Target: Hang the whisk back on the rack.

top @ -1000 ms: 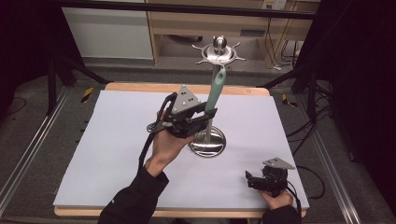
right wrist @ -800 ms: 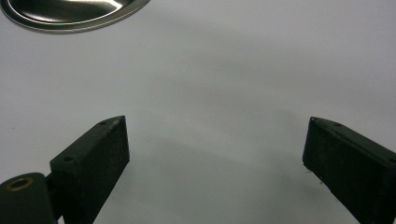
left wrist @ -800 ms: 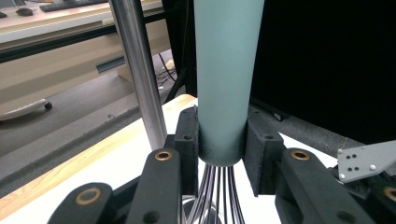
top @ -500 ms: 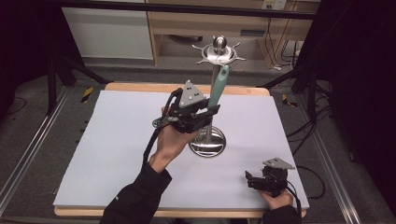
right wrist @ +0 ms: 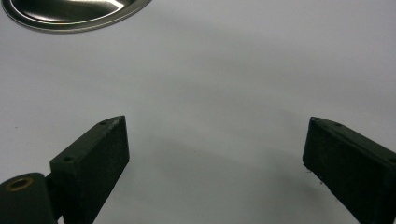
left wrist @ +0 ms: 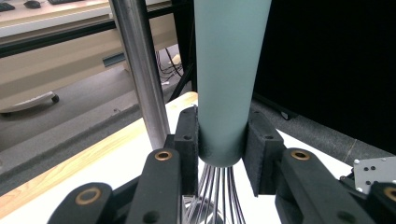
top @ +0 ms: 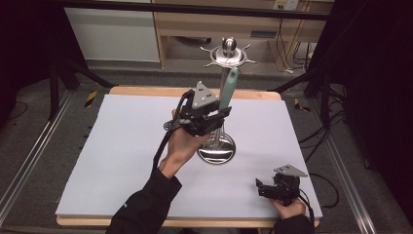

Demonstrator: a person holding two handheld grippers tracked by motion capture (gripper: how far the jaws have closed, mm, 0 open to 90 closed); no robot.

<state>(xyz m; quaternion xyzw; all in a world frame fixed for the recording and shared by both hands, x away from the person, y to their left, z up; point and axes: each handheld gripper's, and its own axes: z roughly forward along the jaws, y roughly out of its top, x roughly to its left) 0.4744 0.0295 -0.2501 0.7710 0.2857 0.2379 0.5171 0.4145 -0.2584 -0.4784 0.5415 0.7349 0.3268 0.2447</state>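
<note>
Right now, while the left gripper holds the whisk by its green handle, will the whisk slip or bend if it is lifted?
The whisk will probably stay stiff at its handle, which looks solid. The left gripper clamps the smooth, tapered lower end, so slipping seems possible. The thin wires below would likely flex if they bump the steel stand.

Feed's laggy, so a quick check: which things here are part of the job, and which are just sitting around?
In use:
- whisk, its green handle clamped by the left gripper
- steel stand

Idle:
- right gripper, open over the bare white mat
</note>
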